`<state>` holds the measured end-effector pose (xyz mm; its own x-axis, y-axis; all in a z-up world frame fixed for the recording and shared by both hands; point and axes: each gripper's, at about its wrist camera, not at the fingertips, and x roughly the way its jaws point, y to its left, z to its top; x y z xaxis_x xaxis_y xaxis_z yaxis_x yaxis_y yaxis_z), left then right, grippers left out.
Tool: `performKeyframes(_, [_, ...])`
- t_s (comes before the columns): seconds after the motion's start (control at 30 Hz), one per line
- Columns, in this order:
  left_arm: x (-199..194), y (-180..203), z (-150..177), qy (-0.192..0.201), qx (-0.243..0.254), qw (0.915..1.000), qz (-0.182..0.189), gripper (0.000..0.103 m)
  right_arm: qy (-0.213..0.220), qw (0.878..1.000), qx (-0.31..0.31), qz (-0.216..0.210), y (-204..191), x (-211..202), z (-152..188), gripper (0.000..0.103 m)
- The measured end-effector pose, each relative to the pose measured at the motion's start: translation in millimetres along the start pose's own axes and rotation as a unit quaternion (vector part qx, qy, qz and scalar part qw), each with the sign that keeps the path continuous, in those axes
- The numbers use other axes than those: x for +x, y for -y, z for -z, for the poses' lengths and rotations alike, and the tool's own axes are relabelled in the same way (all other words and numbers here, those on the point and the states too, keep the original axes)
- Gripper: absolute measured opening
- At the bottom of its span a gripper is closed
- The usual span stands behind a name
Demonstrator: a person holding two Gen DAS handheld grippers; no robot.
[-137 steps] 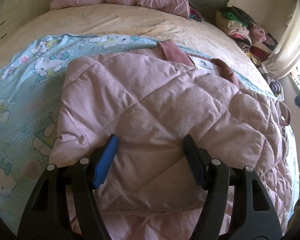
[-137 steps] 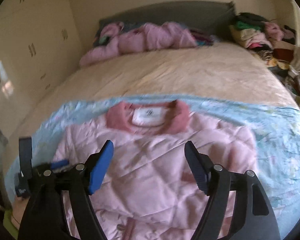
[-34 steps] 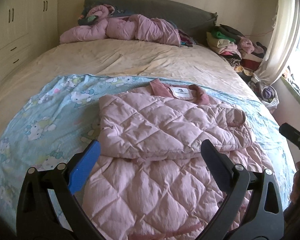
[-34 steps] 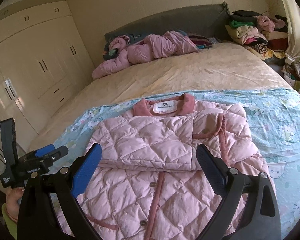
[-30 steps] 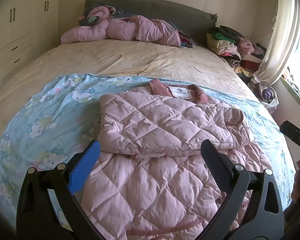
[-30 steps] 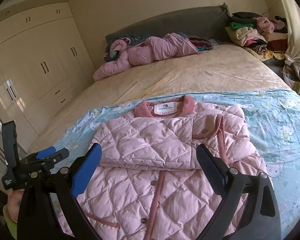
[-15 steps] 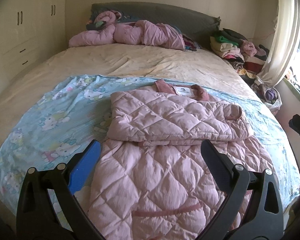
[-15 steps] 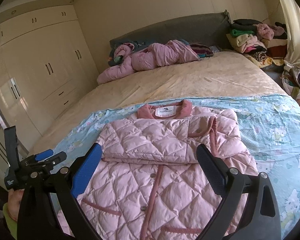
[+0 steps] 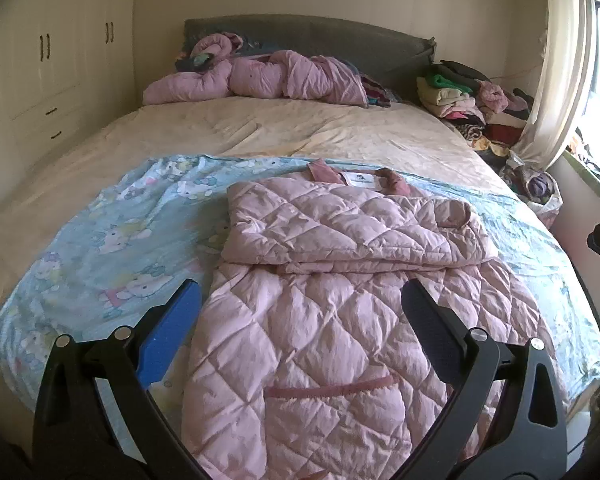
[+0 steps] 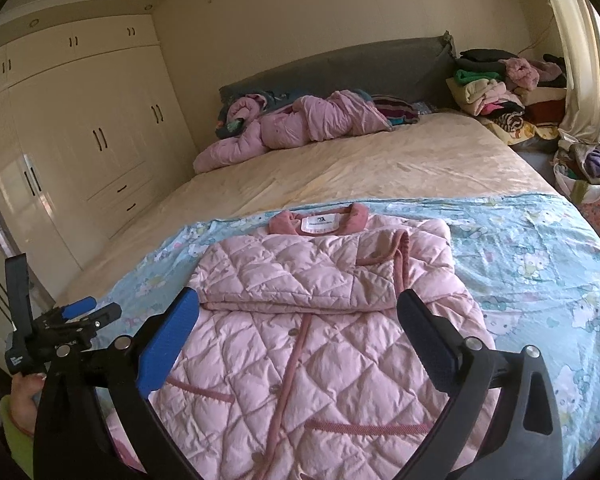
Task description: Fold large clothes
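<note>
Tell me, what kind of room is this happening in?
It looks like a home bedroom. A wide bed with a grey headboard fills the room, built-in wardrobes line one wall, and stacks of clothes sit beside the bed. A pink quilted jacket lies spread on it.

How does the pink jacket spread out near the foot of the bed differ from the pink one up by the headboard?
The near quilted jacket lies flat on the blue cartoon sheet, sleeves folded across its chest; the far pink garment is a crumpled, twisted heap by the headboard. The near one shows its collar label, buttons and darker pink trim; on the far one none can be made out. Both are pink and padded.
</note>
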<state>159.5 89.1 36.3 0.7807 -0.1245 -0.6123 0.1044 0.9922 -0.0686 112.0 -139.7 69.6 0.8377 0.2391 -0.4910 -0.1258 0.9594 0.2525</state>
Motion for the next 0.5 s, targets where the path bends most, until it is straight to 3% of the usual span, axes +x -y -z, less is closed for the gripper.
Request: performKeyframes(0.5, [-19.7, 5.3, 21.1, 0.004, 0.015, 0.9998, -0.010, 0.094, -0.009, 1.000, -0.002, 0.010, 14.4, -23.8, 20.6, 0.099])
